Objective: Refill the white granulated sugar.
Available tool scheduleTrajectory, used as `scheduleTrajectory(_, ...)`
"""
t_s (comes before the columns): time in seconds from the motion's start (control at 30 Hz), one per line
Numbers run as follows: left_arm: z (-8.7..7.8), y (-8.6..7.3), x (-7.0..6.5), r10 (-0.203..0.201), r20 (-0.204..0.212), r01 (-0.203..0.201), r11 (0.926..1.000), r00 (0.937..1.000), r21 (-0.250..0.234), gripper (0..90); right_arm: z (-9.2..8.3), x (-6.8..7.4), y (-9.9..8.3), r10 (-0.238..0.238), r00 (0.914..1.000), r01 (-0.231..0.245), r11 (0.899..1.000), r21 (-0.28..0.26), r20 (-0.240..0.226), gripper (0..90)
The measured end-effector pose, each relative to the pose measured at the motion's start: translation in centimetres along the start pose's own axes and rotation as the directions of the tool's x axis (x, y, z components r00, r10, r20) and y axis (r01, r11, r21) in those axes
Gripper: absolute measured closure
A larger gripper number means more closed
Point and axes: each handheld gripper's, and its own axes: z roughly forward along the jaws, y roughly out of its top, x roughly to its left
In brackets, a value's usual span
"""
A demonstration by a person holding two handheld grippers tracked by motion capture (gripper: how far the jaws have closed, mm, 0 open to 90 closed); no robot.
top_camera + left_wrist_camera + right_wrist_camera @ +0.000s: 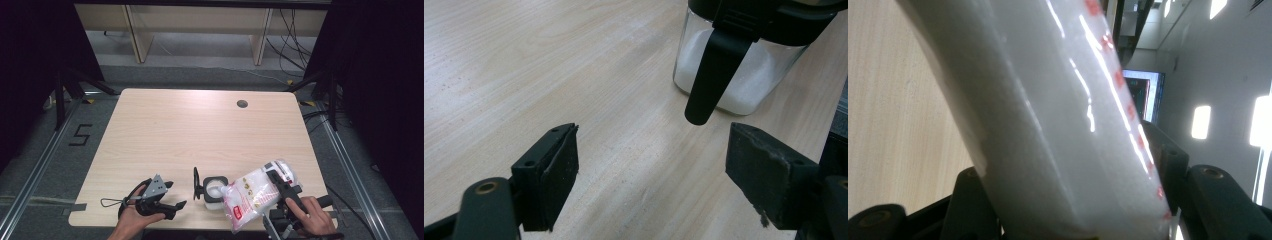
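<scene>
With your right gripper [281, 186] clamped on the bag [252, 192], tilted mouth-down just right of the jar [215, 188], keep its mouth over the jar's opening and pour slowly, left gripper [170, 200] idle, jaws apart, left of the jar.

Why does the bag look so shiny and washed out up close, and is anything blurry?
Right gripper view: streaks of glare run down the bag, soft from closeness. Left gripper view: jar fairly sharp, near jaws slightly soft. High view: table evenly lit, surroundings dark.
</scene>
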Motion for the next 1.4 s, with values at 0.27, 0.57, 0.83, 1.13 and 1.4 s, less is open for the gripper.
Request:
scheduleTrajectory(0.27, -0.06, -0.06, 0.11, 0.017, -0.001, -0.017, 0.9998, 0.9999, 0.01, 20.6, 0.0, -0.13, 0.09, -0.013, 0.9999, 0.014, 1.0, -0.012, 0.01, 47.4)
scheduleTrajectory(0.57, -0.07, 0.1, 0.18, 0.02, 0.004, -0.02, 0.9998, 0.9998, -0.002, 20.6, -0.01, -0.07, 0.1, -0.006, 1.0, 0.006, 1.0, -0.008, 0.004, 47.4)
scheduleTrajectory(0.83, -0.02, 0.02, 0.01, 0.0, -0.002, 0.0, 1.0, 1.0, 0.003, 20.6, 0.0, -0.04, 0.1, -0.002, 1.0, 0.002, 1.0, -0.007, -0.002, 47.5)
scheduleTrajectory(1.13, -0.13, 0.0, 0.04, 0.033, -0.007, -0.033, 0.9993, 0.9994, 0.02, 20.6, 0.03, -0.16, 0.11, -0.013, 0.9999, 0.013, 1.0, -0.018, 0.008, 47.5)
scheduleTrajectory(1.4, -0.02, 0.04, -0.01, 0.02, -0.015, -0.019, 0.9998, 0.9997, 0.009, 20.7, -0.02, -0.19, 0.04, -0.014, 0.9999, 0.014, 1.0, -0.012, 0.002, 47.6)
